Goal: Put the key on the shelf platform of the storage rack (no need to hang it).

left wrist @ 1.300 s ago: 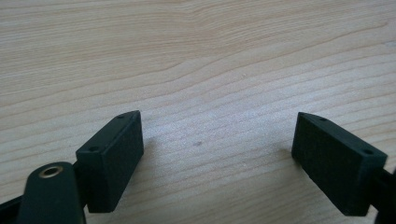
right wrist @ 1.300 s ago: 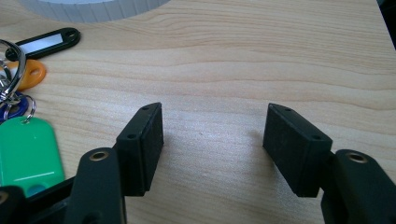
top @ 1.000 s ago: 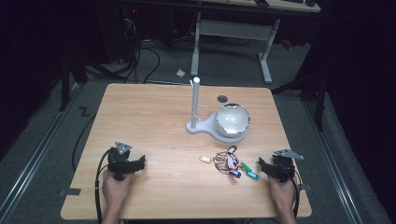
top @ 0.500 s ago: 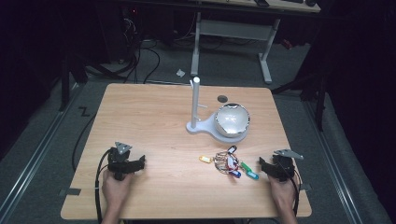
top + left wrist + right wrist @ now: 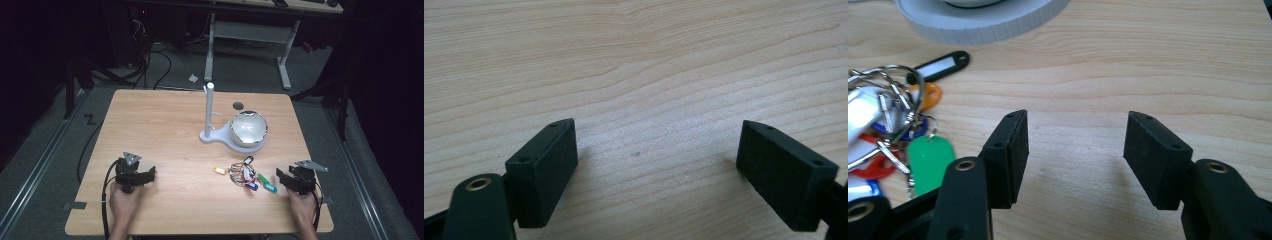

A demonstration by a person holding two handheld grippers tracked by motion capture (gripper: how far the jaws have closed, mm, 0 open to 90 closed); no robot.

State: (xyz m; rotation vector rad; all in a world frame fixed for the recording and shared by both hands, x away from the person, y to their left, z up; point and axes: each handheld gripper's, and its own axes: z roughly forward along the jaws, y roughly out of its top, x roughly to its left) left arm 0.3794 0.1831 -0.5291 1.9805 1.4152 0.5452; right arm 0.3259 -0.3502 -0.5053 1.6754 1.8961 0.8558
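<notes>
Keyring bunch (image 5: 244,174) lies on my pale wooden table (image 5: 160,125), grey floor around; right gripper (image 5: 286,181) beside it, jaws closing, nothing between; left gripper (image 5: 148,173) wide, empty

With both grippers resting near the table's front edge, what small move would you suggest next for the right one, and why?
Probably ease the right gripper sideways toward the bunch of coloured plastic key tags on metal rings. Its jaws, which have just been closing a little, stand open over bare wooden table, with the bunch just beside it, untouched.
</notes>
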